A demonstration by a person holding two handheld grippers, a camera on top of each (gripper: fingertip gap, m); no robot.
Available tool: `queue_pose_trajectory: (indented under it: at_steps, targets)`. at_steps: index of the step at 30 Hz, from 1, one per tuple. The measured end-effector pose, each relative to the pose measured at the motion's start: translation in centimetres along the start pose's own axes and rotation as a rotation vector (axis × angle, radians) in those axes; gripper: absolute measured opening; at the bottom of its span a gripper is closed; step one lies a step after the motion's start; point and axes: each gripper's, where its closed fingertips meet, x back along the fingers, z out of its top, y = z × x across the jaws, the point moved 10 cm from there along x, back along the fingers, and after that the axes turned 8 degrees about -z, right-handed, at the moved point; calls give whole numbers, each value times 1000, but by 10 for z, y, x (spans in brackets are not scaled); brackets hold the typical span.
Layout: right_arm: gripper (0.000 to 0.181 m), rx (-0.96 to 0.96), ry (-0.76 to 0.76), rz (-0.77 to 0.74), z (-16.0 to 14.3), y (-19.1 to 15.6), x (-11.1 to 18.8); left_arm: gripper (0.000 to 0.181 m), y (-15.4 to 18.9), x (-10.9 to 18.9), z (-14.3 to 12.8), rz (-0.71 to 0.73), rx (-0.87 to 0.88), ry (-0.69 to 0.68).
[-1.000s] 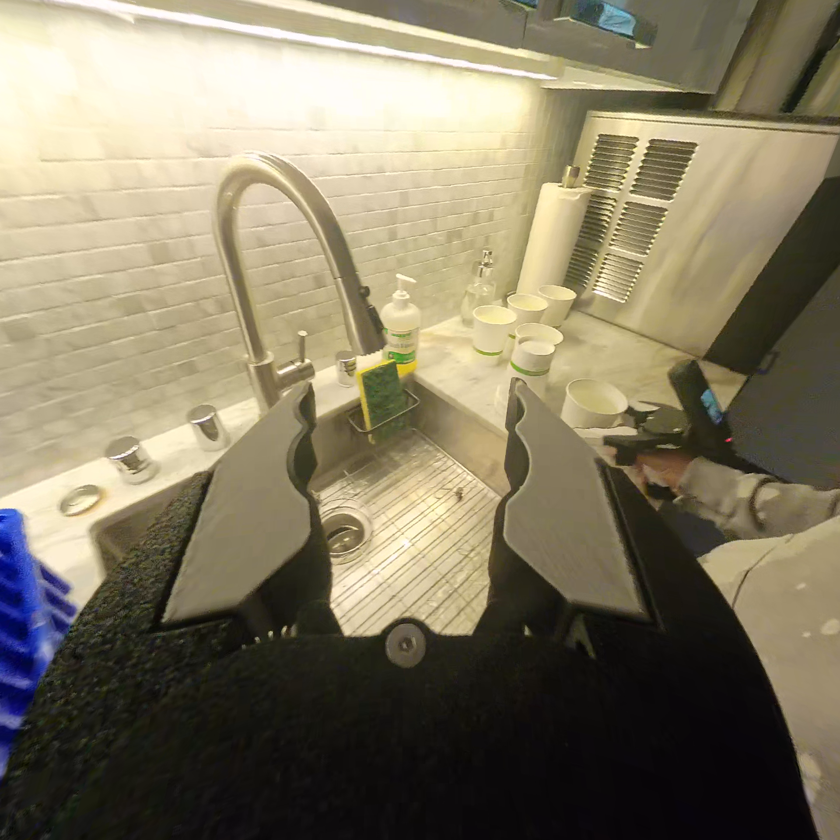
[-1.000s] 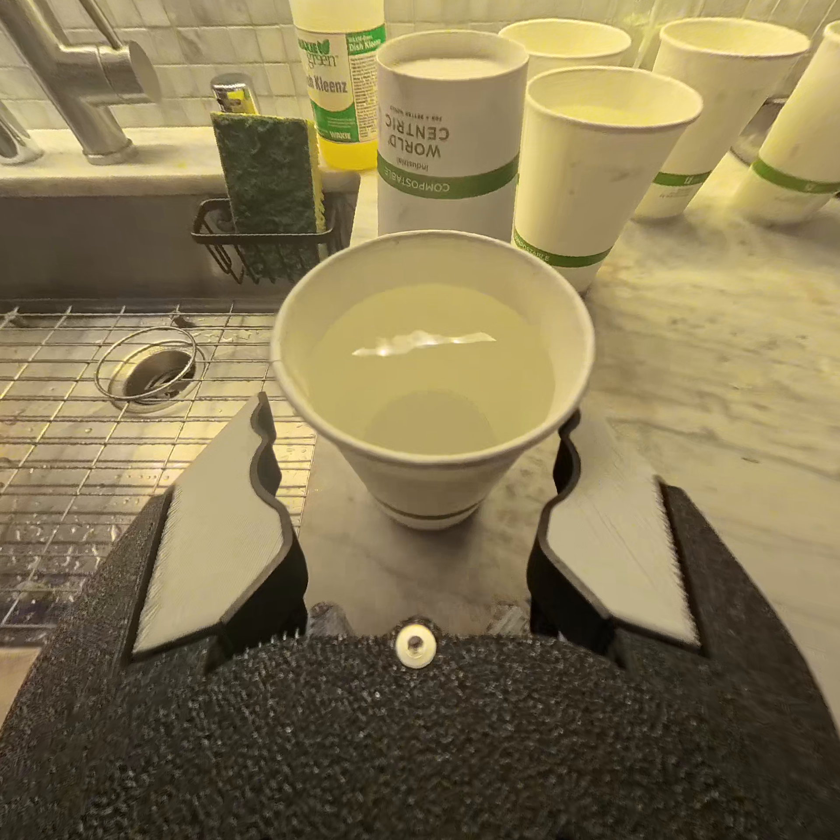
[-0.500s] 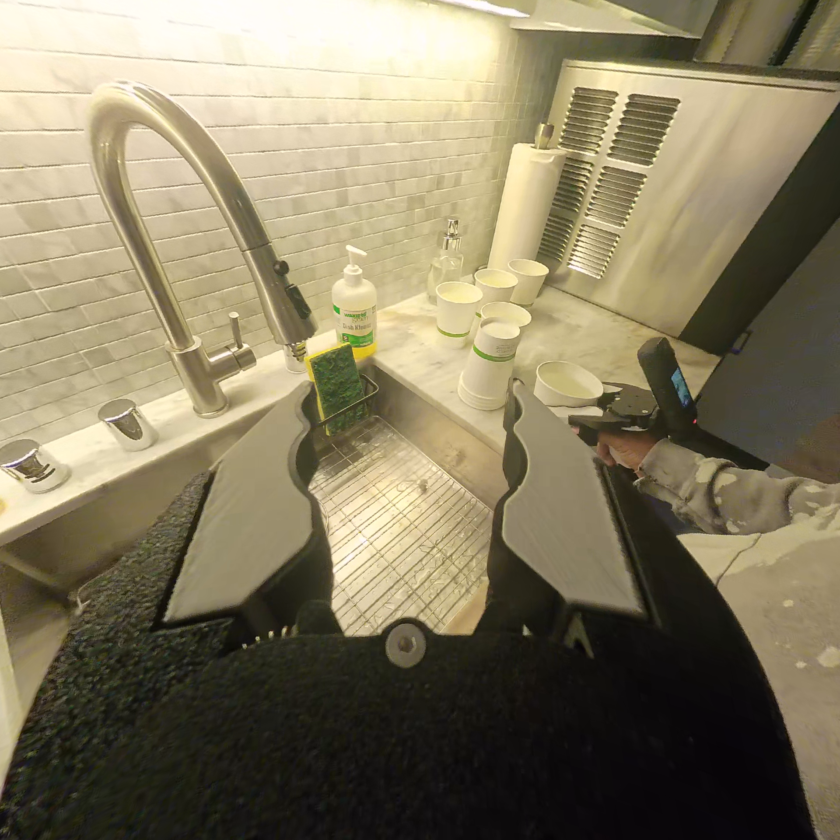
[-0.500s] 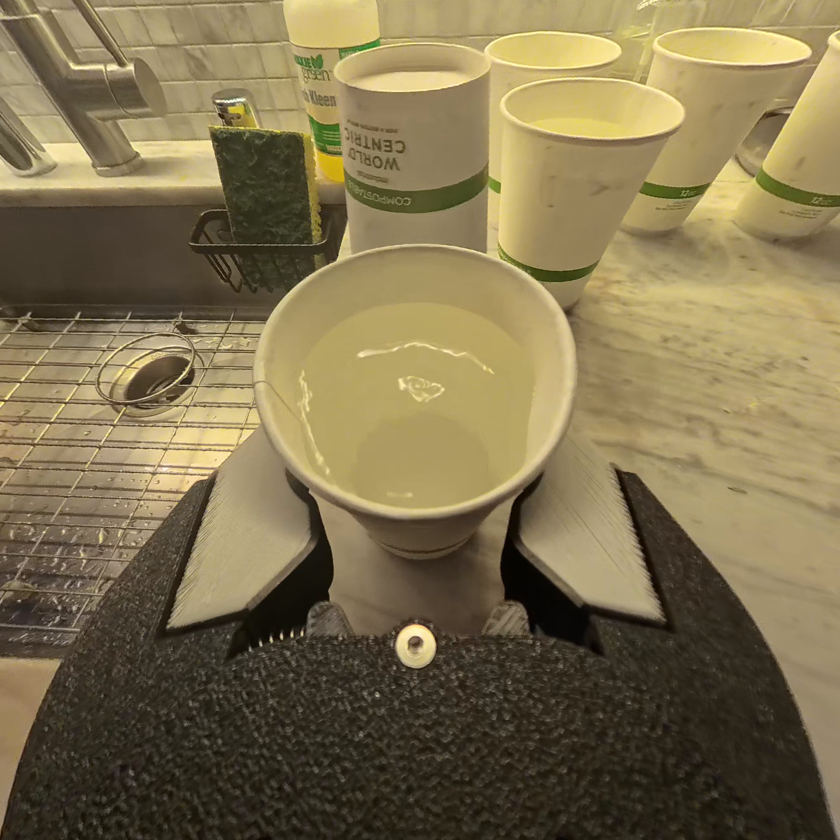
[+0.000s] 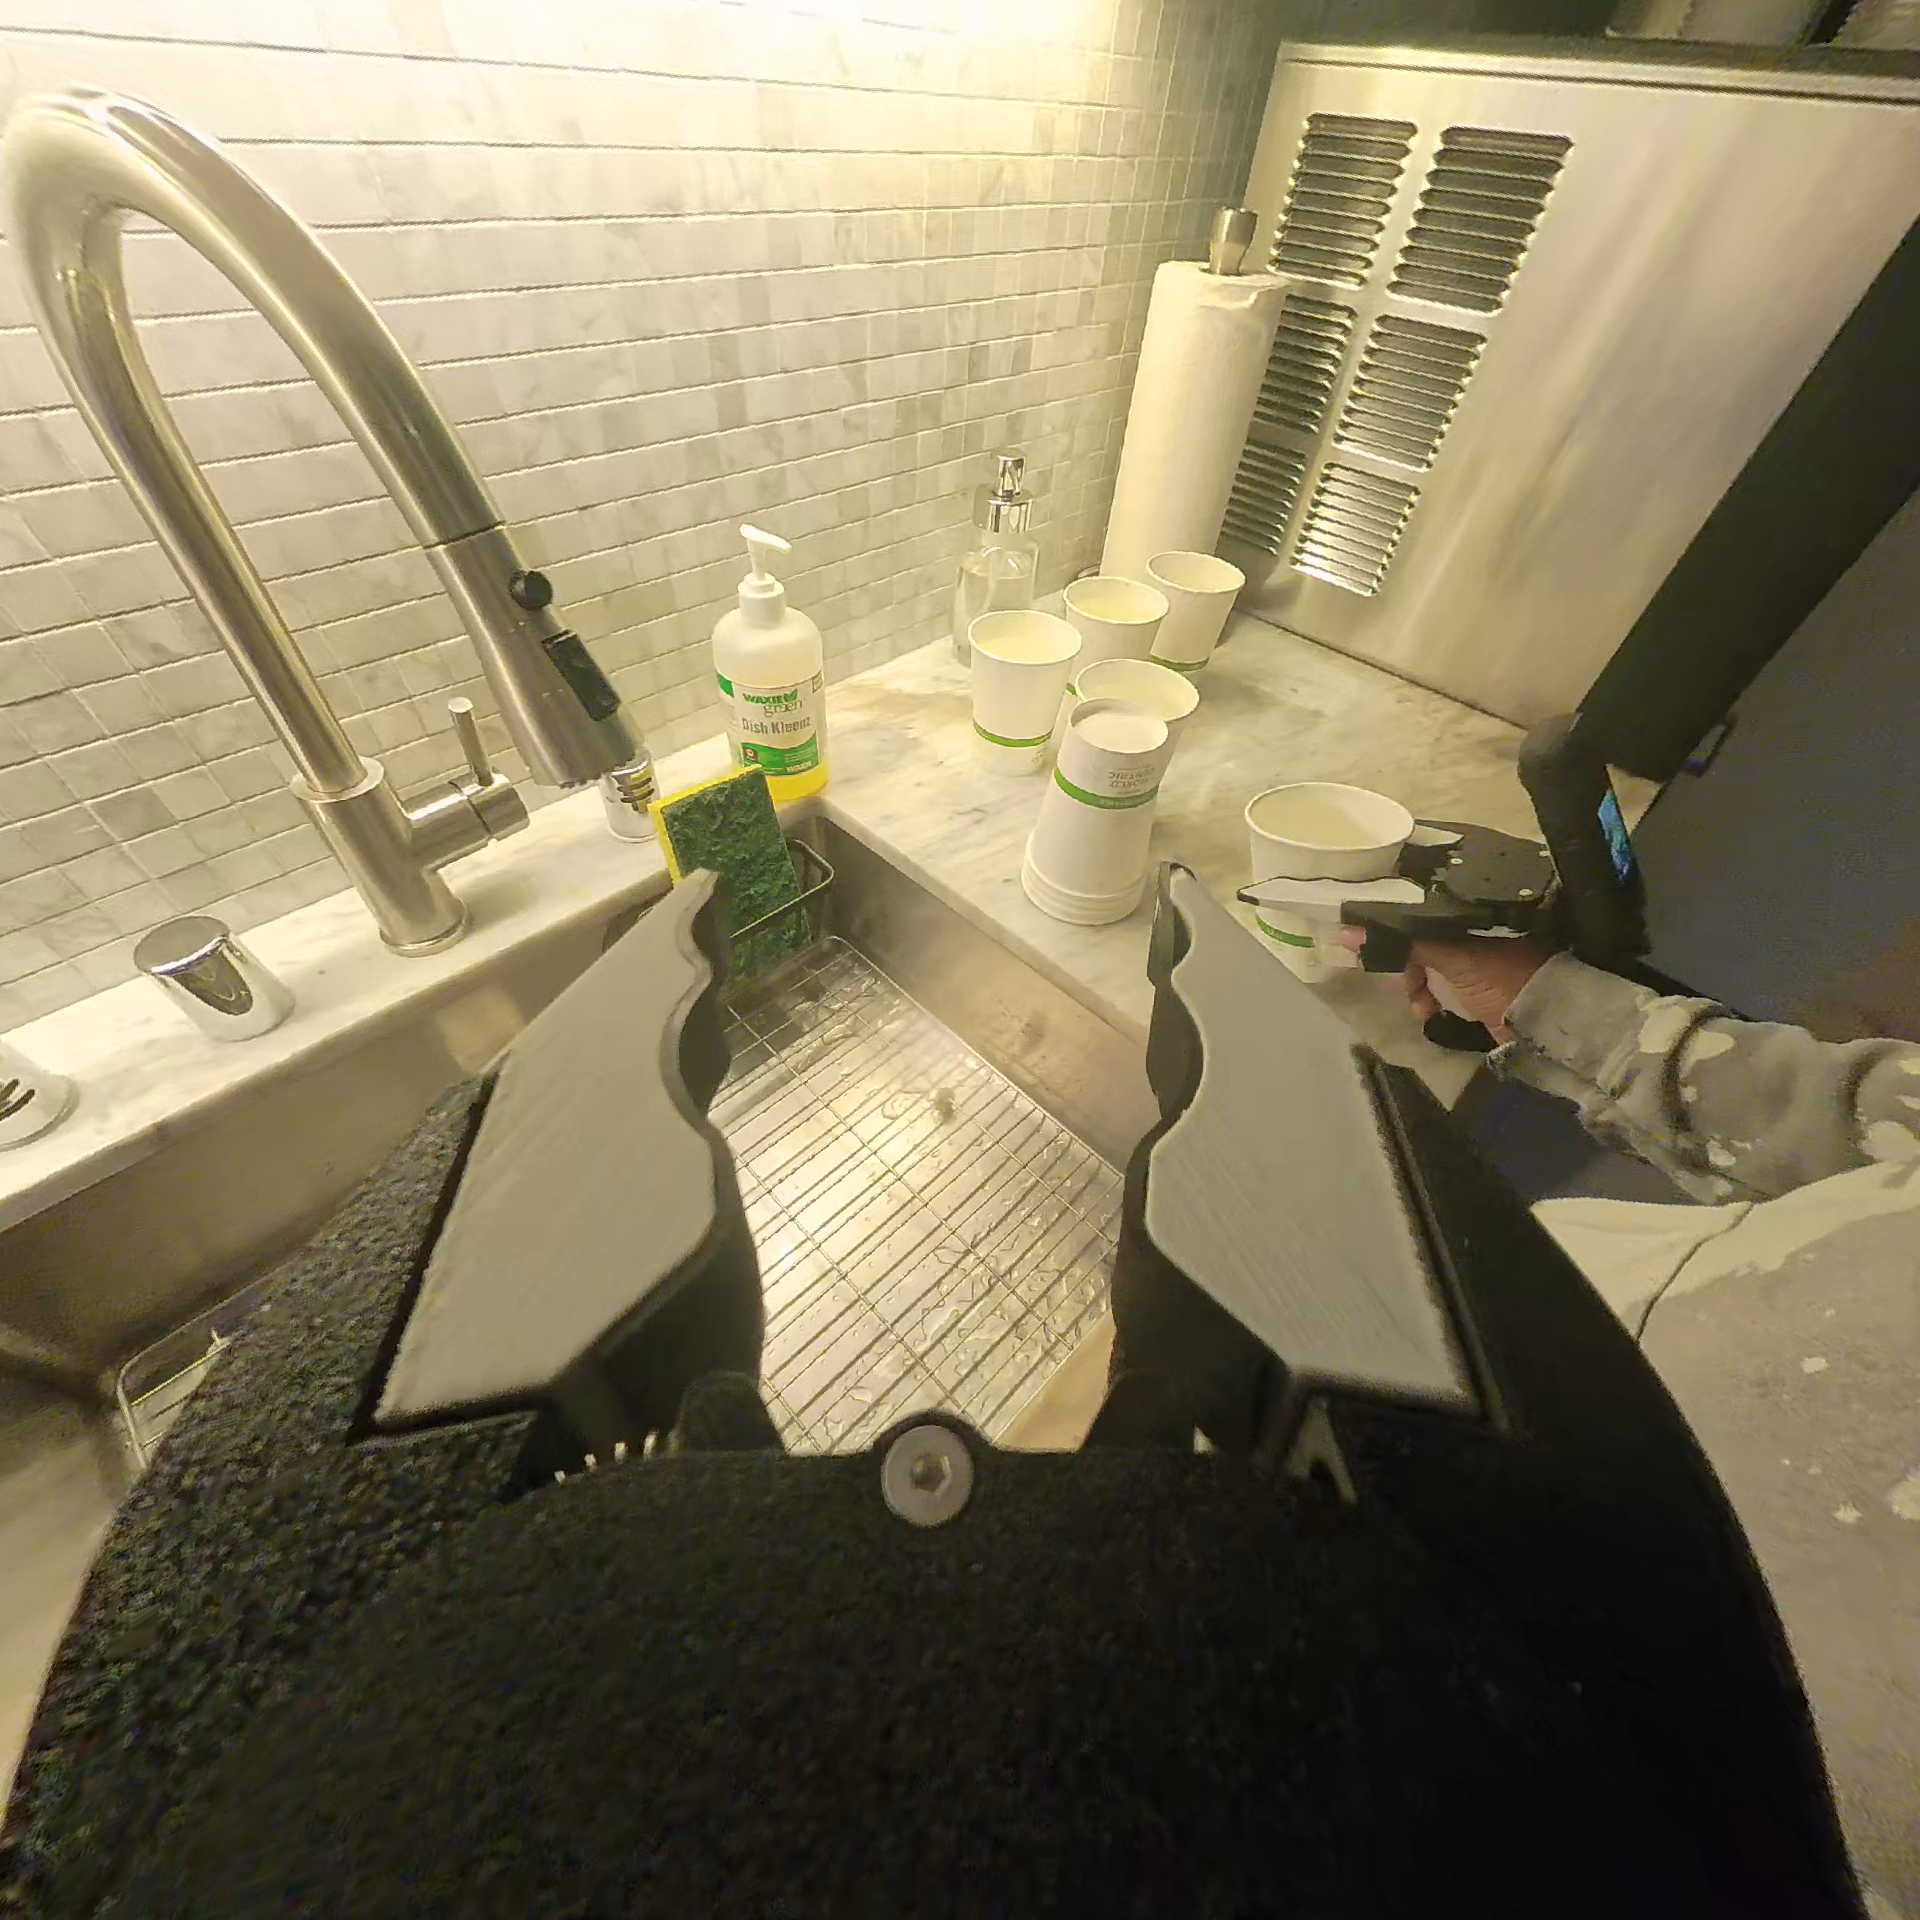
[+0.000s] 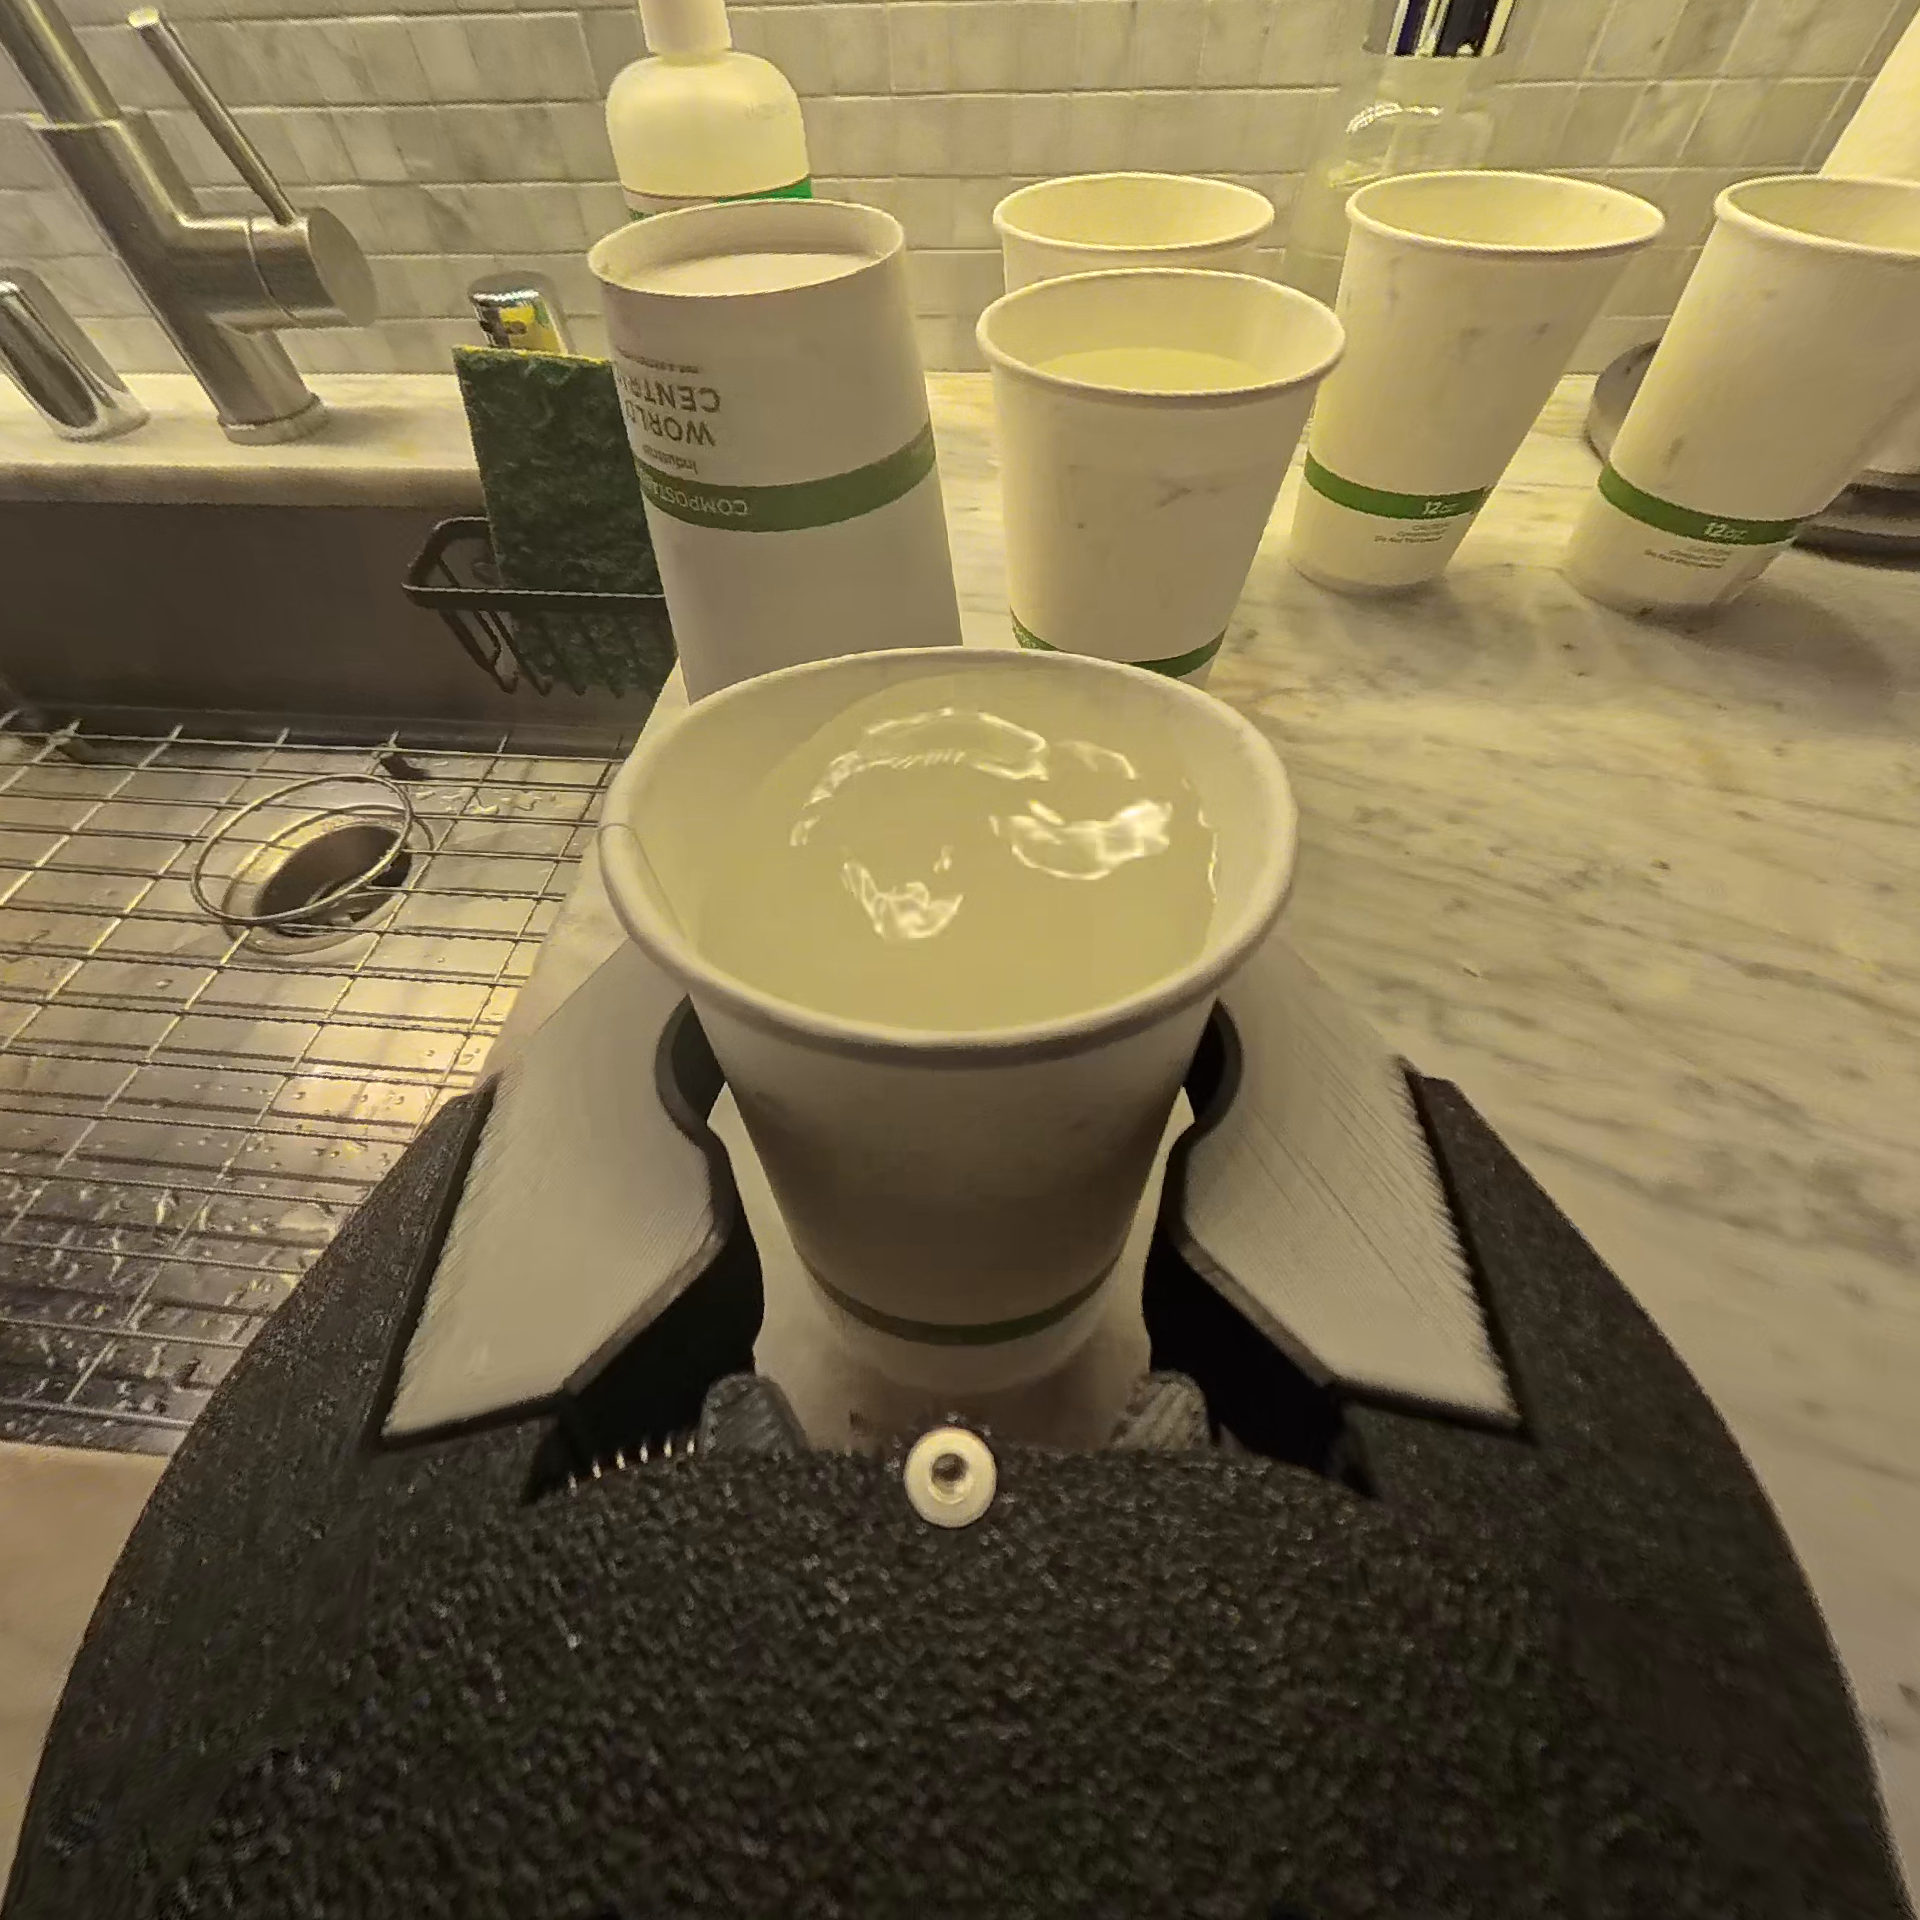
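Note:
My right gripper (image 6: 951,1029) is shut on a white paper cup (image 6: 945,1122) with a green band. The cup is nearly full of pale liquid that ripples. It is held upright over the marble counter (image 6: 1558,935), beside the sink edge. The left wrist view shows this cup (image 5: 1325,831) in the right gripper (image 5: 1309,894) at the right. My left gripper (image 5: 935,883) is open and empty above the steel sink (image 5: 1039,1018). An upturned stack of cups (image 6: 779,436) stands just behind the held cup.
Several upright paper cups (image 6: 1143,468) stand on the counter behind. A faucet (image 5: 260,343), a soap bottle (image 5: 771,696) and a green sponge (image 5: 727,852) in a caddy line the sink's back. A paper towel roll (image 5: 1184,416) stands in the corner. The drain (image 6: 312,852) is on the left. The grippers' ends are close to 45 cm from one another.
My right gripper has closed on the full cup, which now sits deeper between the jaws with its liquid rippling. My left gripper has stayed open and swung right over the sink.

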Motion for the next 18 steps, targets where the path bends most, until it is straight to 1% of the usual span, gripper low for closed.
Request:
queue_pose_trajectory:
  at_steps: [9, 13, 15, 18]
  targets:
    - [96, 52, -44, 25, -9, 3, 14, 81, 5, -15, -2, -32, 1, -16]
    - [103, 60, -90, 30, -11, 6, 17, 81, 4, -20, -3, -53, 0, -25]
    - [106, 90, -92, 19, -8, 6, 21, 81, 3, -22, -3, -61, -3, -24]
    - [115, 92, -152, 28, 4, 6, 25, 81, 3, -23, -4, -70, -4, -24]
